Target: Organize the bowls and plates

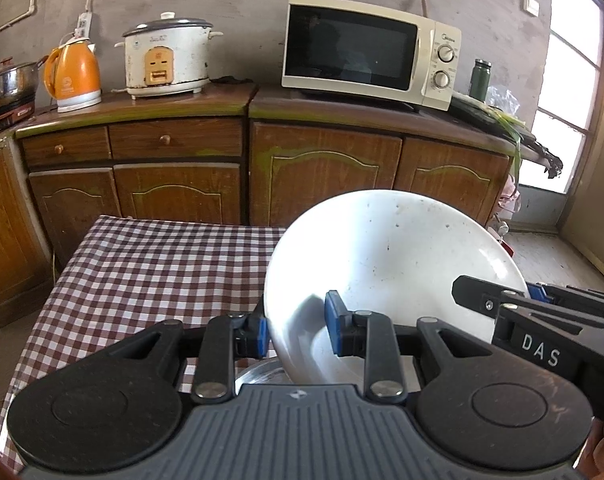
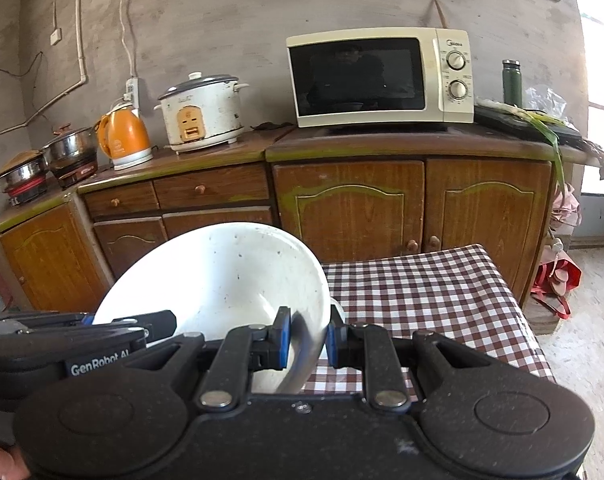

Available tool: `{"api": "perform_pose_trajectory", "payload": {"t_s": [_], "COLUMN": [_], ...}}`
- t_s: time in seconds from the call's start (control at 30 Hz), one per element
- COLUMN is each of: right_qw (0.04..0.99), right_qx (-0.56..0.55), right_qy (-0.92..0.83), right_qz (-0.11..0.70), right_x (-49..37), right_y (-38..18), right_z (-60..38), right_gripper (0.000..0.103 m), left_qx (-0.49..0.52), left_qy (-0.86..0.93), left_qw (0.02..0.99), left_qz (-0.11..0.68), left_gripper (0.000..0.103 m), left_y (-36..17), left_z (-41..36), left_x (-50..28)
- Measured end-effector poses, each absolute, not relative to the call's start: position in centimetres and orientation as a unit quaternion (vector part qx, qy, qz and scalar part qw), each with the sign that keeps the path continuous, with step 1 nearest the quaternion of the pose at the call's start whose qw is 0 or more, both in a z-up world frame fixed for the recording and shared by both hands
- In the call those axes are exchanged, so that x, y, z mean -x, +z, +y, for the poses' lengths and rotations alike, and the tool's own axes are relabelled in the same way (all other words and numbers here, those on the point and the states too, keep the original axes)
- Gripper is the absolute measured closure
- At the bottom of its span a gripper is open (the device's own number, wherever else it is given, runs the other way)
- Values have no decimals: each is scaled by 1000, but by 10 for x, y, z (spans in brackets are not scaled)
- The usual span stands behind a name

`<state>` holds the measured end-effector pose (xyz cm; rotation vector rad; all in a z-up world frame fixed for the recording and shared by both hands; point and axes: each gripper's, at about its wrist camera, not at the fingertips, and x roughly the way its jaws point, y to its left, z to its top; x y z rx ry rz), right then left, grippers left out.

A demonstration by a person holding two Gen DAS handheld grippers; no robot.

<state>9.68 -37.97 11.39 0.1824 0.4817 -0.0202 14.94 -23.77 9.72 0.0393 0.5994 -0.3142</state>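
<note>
Fingers (image 1: 335,322) of both grippers are pinching opposite rims of the white bowl (image 1: 389,264) above the desk (image 1: 142,272); uneven pulling risks slipping.

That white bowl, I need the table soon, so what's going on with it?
A person holds the white bowl with both grippers. The left gripper is clamped on one side of its rim and the right gripper on the opposite side. The bowl is tilted above the checked table, not set down. A metal dish lies under it.
</note>
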Motion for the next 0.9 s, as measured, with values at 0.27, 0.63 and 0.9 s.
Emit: {"api": "perform_pose_trajectory", "payload": {"t_s": [0.27,0.63,0.9], "right_qw": [968,968,968], "right_qx": [-83,-75,-70], "right_qy": [0,13,23], "right_qz": [239,241,241], "right_x": [-97,-99,-101], "right_y": [117,119,120], "right_z": [-362,-339,-324], "right_gripper": [80,80,80], "left_qx": [-13,-8,-2], "left_qy": [-145,-131,-122], "left_qw": [945,947,948], "left_qz": [294,294,295], "left_gripper": [74,74,74], "left_y": [99,99,100], "left_z": [-222,-204,-192], "left_x": [-147,-146,-144]}}
